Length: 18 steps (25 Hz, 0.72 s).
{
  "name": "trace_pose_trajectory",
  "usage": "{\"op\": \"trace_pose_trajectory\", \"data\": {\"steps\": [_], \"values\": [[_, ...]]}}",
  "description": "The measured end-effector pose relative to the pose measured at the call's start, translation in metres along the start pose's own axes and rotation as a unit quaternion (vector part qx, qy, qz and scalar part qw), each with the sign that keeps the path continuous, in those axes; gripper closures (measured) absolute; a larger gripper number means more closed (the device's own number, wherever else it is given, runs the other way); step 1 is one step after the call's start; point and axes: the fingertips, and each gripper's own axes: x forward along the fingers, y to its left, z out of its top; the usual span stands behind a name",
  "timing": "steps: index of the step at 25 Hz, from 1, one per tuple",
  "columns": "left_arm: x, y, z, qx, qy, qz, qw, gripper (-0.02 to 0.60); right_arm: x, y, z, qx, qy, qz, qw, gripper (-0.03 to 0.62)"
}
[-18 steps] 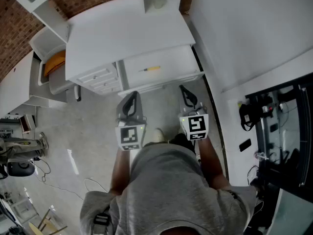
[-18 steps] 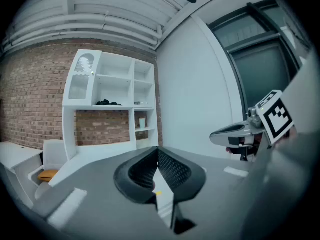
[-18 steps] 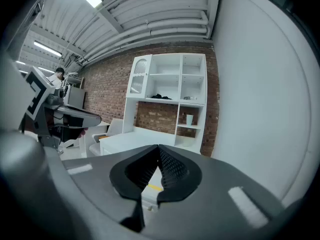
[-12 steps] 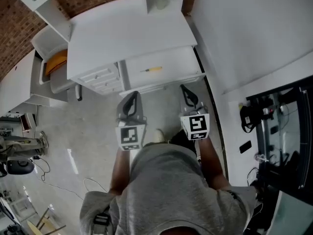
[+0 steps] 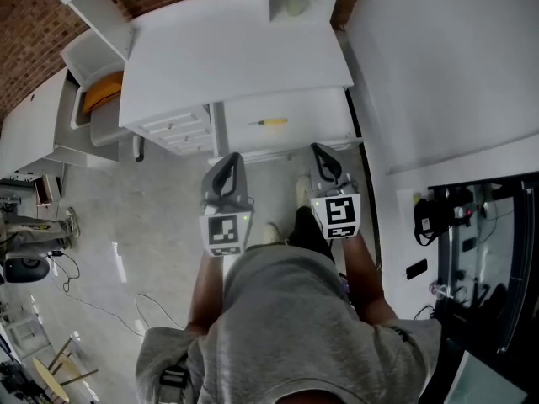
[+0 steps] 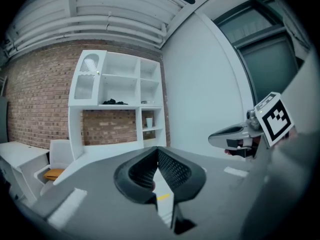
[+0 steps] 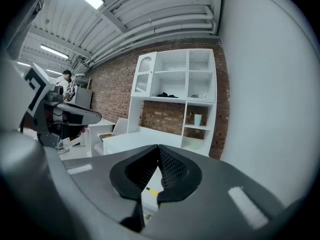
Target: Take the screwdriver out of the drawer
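Just one screwdriver point(image 5: 271, 122) lies in one drawer point(image 5: 316, 112); left tongs point(image 5: 232, 159), right tongs point(image 5: 317, 151) both closed.

No legible words or numbers, only square code markers point(image 5: 224, 234), one on the left gripper point(image 5: 229, 163) at 7 o'clock, one on the right gripper point(image 5: 320, 154) at 4 o'clock.

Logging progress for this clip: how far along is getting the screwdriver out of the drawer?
Done: the white desk drawer already stands open, the yellow-handled screwdriver lying inside it. In hand: nothing; the left gripper and right gripper are both shut and empty, short of the drawer. Left: reach in, grip the screwdriver and lift it out.
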Motion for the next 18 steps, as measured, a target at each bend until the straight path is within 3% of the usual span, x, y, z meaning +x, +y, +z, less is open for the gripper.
{"op": "trace_pose_trajectory", "data": {"steps": [8, 13, 18], "values": [[0.066, 0.025, -0.004, -0.009, 0.017, 0.057, 0.9982, 0.569, 0.084, -0.032, 0.006, -0.012, 0.001, 0.065, 0.998, 0.591], [0.107, 0.049, -0.013, -0.025, 0.034, 0.114, 0.9926, 0.569, 0.147, -0.045, 0.006, -0.021, 0.009, 0.129, 0.991, 0.591], [0.133, 0.059, -0.027, -0.044, 0.057, 0.146, 0.9866, 0.569, 0.188, -0.049, -0.005, -0.031, 0.034, 0.177, 0.983, 0.591]]}}
